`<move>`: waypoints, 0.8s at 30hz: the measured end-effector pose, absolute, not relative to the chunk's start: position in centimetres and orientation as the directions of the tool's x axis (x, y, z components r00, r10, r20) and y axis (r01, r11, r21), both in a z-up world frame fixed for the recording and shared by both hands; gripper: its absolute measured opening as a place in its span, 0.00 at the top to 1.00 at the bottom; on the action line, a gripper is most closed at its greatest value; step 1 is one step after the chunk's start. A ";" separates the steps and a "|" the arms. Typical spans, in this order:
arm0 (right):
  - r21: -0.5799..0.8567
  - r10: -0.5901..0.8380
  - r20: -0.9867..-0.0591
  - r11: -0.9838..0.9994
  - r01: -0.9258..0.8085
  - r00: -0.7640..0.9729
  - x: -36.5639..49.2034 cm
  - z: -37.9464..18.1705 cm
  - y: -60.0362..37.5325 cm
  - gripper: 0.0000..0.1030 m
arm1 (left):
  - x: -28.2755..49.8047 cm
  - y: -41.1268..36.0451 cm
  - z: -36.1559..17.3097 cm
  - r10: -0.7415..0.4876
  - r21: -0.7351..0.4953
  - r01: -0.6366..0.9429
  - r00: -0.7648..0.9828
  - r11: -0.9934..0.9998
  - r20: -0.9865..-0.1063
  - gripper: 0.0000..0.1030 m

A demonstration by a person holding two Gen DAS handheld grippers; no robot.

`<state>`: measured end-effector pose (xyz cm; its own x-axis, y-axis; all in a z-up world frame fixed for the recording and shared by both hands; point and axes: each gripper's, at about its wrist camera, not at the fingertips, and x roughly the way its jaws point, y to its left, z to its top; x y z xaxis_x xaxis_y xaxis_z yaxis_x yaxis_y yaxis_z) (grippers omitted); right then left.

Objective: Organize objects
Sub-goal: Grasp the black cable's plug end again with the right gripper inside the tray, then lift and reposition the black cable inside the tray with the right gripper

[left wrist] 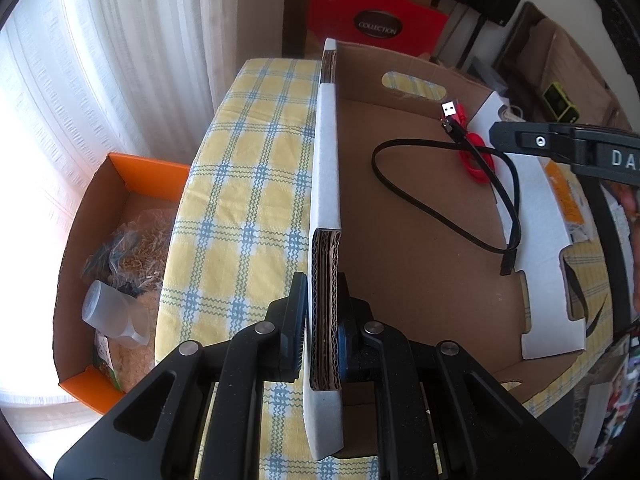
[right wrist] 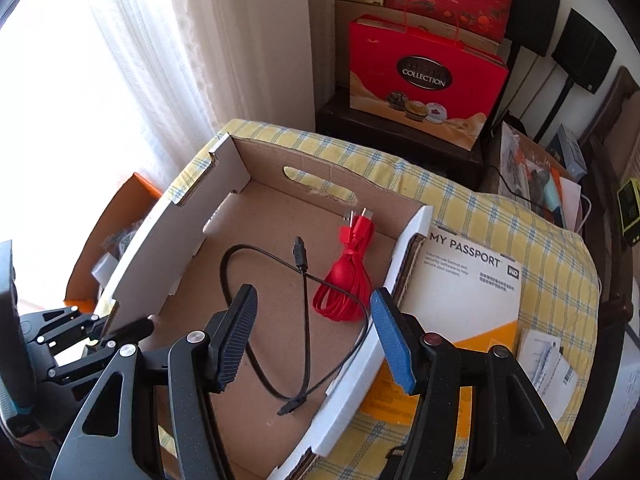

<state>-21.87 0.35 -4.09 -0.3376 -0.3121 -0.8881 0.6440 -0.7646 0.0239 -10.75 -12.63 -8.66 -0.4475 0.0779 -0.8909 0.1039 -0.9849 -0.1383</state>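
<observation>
the left gripper (left wrist: pixel 323 320) is clamped on the side wall of the shallow brown cardboard box (left wrist: pixel 326 168) on the yellow checked tablecloth (left wrist: pixel 248 184). the right gripper (right wrist: pixel 312 336) is held agape above the box, where a black cable (right wrist: pixel 305 320) and a bundled red flat cable (right wrist: pixel 348 280) are laid.

The right claw (right wrist: pixel 312 338) stands wide open at 6 o'clock above the open cardboard box (right wrist: pixel 224 184). Inside the box a loose black cable (right wrist: pixel 306 320) loops across the floor, overlapping a bundled red cable (right wrist: pixel 348 280) at centre. At 9 o'clock the left claw (right wrist: pixel 106 334) is clamped on the box's left wall. A white "MY PASSPORT" package (right wrist: pixel 464 280) lies at 3 o'clock, just beside the box, on the checked yellow cloth (right wrist: pixel 520 220). A red gift bag (right wrist: pixel 424 80) stands at 12 o'clock.
</observation>
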 end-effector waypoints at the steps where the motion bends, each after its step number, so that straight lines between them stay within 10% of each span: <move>1: 0.017 -0.307 -0.890 -0.762 0.648 -0.337 -22.1 -4.4 -0.1 0.47 | -10.8 -12.7 -8.7 0.080 -0.140 0.104 -0.447 -0.985 -0.891 0.89; 24: -0.226 -0.133 -0.918 -0.598 0.769 -0.373 -22.0 -9.3 -4.9 0.88 | -10.8 -12.7 -8.6 0.091 -0.151 0.101 -0.446 -0.983 -0.890 0.89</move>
